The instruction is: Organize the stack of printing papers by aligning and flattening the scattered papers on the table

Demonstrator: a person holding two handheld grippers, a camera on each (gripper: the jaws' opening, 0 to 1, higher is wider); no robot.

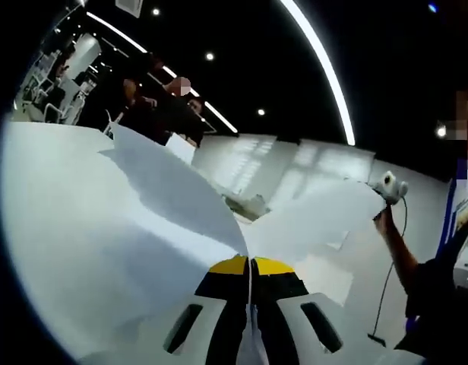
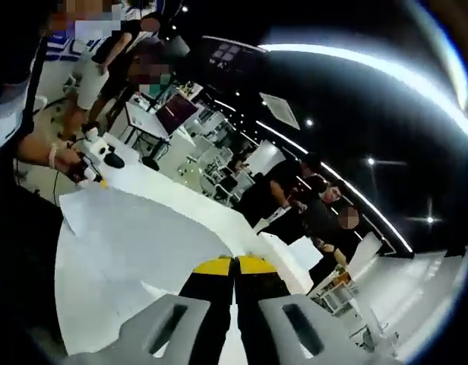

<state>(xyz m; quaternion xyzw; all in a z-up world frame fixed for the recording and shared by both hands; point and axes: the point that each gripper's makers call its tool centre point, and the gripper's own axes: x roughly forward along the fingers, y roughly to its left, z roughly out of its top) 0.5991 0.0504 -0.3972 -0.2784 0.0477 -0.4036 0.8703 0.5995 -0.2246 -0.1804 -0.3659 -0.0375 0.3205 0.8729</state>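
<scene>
A stack of white printing papers [image 1: 143, 220] is lifted up and held between both grippers. In the left gripper view my left gripper [image 1: 250, 265] is shut on the near edge of the sheets, its yellow tips pressed together. The sheets fan out to either side, and one [image 1: 325, 217] reaches to the right gripper [image 1: 389, 187], held by a hand at the far edge. In the right gripper view my right gripper [image 2: 235, 264] is shut on the papers [image 2: 135, 243]. The left gripper [image 2: 93, 161] holds their far corner at the upper left.
People [image 2: 325, 217] stand behind the papers in the right gripper view. Desks with a laptop [image 2: 173, 114] lie at the back left. A white tabletop [image 1: 310, 163] shows beyond the sheets in the left gripper view, with the person's dark sleeve [image 1: 439, 304] at the right.
</scene>
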